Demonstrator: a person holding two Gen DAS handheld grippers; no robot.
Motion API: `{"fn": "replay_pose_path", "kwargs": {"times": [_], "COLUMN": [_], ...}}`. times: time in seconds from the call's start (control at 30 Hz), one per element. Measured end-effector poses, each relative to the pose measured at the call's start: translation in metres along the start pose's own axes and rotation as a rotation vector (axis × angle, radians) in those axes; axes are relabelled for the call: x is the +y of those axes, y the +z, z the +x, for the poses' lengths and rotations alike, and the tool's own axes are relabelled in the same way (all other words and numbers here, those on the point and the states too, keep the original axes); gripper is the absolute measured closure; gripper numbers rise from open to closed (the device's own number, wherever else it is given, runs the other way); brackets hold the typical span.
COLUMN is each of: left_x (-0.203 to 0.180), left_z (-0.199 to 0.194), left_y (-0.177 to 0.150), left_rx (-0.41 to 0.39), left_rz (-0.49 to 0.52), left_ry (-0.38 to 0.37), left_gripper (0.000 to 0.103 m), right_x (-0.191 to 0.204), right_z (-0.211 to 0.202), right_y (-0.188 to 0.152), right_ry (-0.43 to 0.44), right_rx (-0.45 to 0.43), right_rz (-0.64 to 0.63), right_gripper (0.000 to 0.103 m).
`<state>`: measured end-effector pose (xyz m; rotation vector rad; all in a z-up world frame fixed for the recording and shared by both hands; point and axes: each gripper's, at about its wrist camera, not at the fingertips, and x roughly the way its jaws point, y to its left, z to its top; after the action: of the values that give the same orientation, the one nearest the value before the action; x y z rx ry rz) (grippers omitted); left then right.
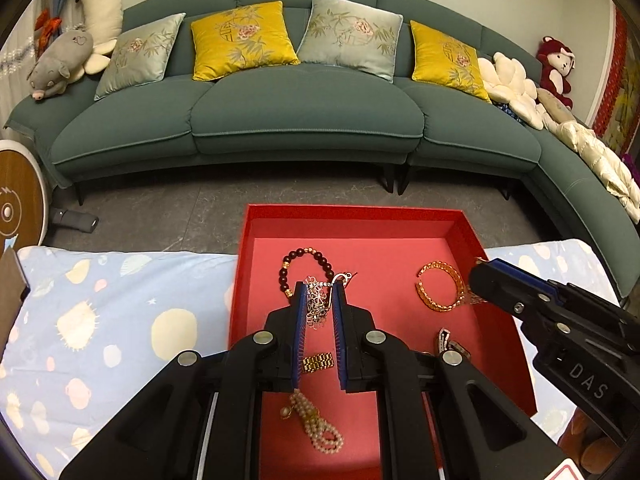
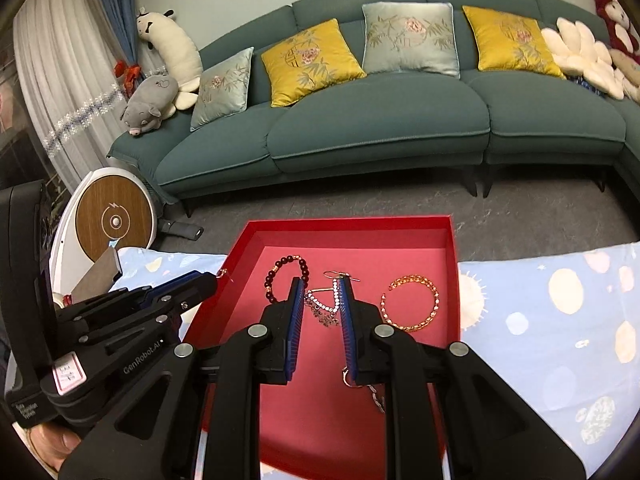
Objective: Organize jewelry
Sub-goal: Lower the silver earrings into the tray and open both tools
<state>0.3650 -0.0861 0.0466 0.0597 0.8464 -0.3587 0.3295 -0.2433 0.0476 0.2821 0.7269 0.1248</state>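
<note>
Tools nearly shut: left tool (image 1: 320, 286) pinches silver necklace (image 1: 316, 308), right tool (image 2: 322, 286) its other end, mid-frame above red box (image 2: 451, 272). Advice: lower together, avoid beaded bracelet (image 1: 306, 262).

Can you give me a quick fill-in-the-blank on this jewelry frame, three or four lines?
1. The jewelry lies in a shallow ____ box.
2. The box sits on a cloth that is light ____ with pale dots.
3. The orange bracelet lies on the box floor to the ____ of the dark bead bracelet in both views.
4. Behind the box stands a ____ sofa.

Missing words: red; blue; right; green
</note>
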Motion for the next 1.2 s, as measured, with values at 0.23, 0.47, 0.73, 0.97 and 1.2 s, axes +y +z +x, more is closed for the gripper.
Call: {"fn": "replay_pose_path", "kwargs": {"times": [0.23, 0.47, 0.73, 0.97, 1.2], "left_x": [-0.002, -0.003, 0.011, 0.001, -0.003], "left_z": [0.027, 0.039, 0.008, -0.082, -0.14], "left_y": [-0.001, -0.003, -0.002, -0.019, -0.056], "left_rx": [0.052, 0.052, -0.011, -0.111, -0.096], "left_rz": [-0.03, -0.05, -0.133, -0.018, -0.002], "left_ry": [-0.02, -0.034, -0.019, 0.063, 0.108], "left_gripper": [0.093, 0.088, 0.058, 0.055, 0.054], "right_x": [-0.013, -0.012, -0.006, 0.014, 0.031], "right_z": [0.027, 0.039, 0.011, -0.078, -0.155], "right_y": [-0.002, -0.007, -0.004, -0.011, -0.047], "right_ry": [-0.002, 0.011, -0.001, -0.01, -0.049], "right_rx": [0.044, 0.059, -0.042, -0.133, -0.162], "right_rz": [0.044, 0.024, 0.007, -0.052, -0.06], "right_gripper": [0.086, 0.085, 0.075, 0.07, 0.059]}}
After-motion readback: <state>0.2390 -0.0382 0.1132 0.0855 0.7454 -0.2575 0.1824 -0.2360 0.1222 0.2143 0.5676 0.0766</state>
